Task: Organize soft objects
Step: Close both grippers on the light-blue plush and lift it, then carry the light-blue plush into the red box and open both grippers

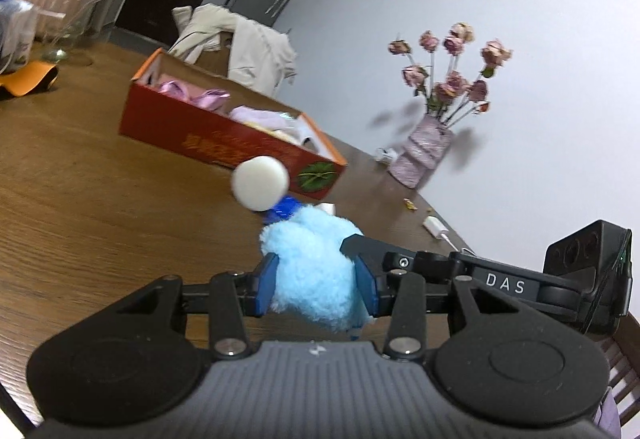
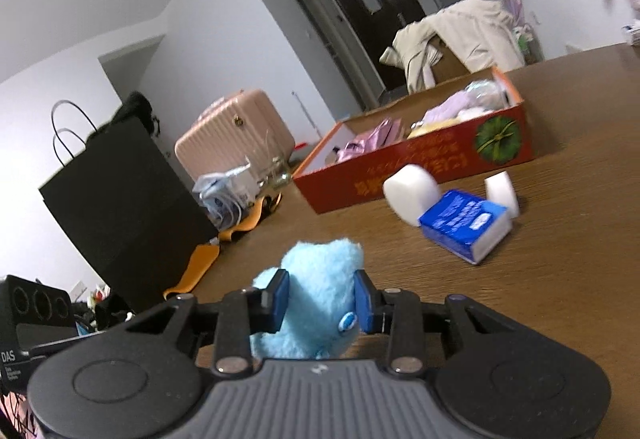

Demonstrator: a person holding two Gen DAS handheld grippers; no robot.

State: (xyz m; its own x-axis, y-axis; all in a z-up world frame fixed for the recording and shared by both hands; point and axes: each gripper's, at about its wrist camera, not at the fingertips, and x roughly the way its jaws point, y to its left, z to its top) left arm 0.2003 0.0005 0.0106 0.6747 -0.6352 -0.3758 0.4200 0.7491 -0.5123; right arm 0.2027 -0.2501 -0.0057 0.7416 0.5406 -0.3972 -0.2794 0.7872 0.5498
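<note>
Both of my grippers, left gripper (image 1: 316, 285) and right gripper (image 2: 320, 299), are clenching the blue plush toy (image 1: 316, 259) from opposite sides, sharing its floppy bulk above the near table (image 1: 80, 179), probably carrying it toward the far red box (image 1: 224, 143).

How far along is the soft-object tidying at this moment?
Done: pink and lilac soft items already lie in the red cardboard box. In hand: both tools, left and right, grip the fluffy light-blue plush toy. Left: white foam pieces and a blue tissue pack remain on the wooden table.
</note>
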